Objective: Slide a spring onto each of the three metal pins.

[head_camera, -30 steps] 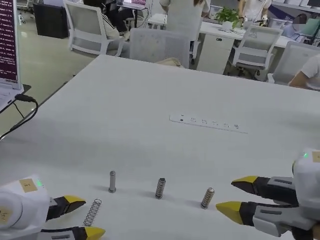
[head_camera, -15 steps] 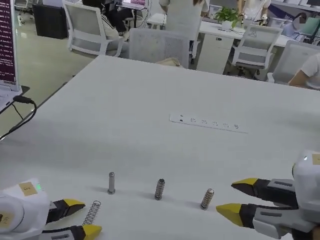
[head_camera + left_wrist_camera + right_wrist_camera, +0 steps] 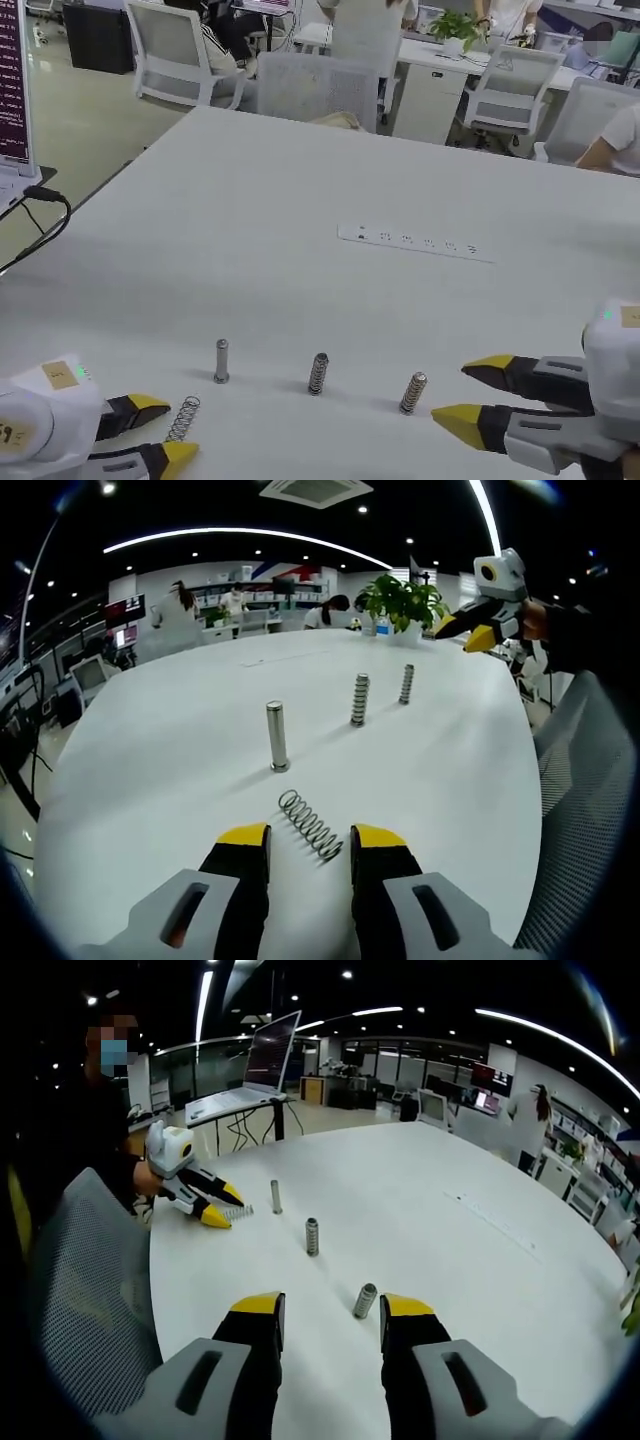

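Observation:
Three metal pins stand in a row on the white table [image 3: 300, 200]. The left pin [image 3: 221, 360] [image 3: 276, 736] [image 3: 275, 1196] is bare. The middle pin [image 3: 318, 373] [image 3: 359, 699] [image 3: 312, 1236] and the right pin [image 3: 413, 392] [image 3: 406, 683] [image 3: 365, 1300] each carry a spring. A loose spring [image 3: 182, 418] [image 3: 309, 825] [image 3: 237, 1213] lies flat on the table. My left gripper [image 3: 160, 430] [image 3: 308, 836] is open with its yellow tips either side of that spring's near end. My right gripper [image 3: 472, 391] [image 3: 332, 1308] is open and empty, just right of the right pin.
A white power strip [image 3: 415, 243] lies across the table's middle. A laptop [image 3: 12, 90] with a black cable [image 3: 45, 215] sits at the left edge. Office chairs [image 3: 180, 55] and desks stand beyond the far edge.
My left gripper has drawn back slightly toward the lower left, its tips still beside the loose spring. The right gripper has stayed in place. The head view tilted a little.

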`<action>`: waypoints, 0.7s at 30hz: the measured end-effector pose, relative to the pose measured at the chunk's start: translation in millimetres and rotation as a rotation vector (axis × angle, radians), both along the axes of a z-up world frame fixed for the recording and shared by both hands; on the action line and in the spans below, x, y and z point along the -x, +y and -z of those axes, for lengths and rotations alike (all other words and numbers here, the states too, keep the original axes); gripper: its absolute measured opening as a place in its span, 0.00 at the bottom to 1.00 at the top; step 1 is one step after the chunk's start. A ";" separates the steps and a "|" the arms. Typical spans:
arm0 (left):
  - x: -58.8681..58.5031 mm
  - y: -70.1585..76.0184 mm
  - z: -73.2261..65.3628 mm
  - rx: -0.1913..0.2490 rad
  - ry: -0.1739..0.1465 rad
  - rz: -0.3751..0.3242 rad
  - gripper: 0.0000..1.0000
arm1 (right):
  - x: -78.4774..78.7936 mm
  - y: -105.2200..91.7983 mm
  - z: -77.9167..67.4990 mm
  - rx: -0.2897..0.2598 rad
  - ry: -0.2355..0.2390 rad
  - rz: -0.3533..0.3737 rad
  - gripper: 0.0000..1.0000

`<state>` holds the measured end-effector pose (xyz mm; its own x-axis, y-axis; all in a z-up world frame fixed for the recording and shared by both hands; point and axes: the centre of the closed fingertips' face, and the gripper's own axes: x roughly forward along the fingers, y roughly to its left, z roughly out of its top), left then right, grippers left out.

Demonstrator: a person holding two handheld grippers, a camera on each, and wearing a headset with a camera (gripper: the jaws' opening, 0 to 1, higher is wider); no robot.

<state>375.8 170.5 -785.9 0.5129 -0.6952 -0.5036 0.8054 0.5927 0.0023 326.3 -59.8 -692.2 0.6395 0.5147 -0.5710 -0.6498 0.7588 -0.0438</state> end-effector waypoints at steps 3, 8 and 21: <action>-1.3 2.9 -0.2 -0.004 -0.004 -0.005 0.24 | 0.4 0.1 0.9 0.001 0.002 -0.001 0.36; -3.4 9.0 1.7 -0.008 -0.004 -0.018 0.24 | 0.5 1.5 1.7 -0.002 0.004 -0.004 0.36; -10.5 21.6 -2.3 -0.005 -0.039 -0.062 0.16 | 1.3 2.5 5.0 0.000 0.013 -0.008 0.34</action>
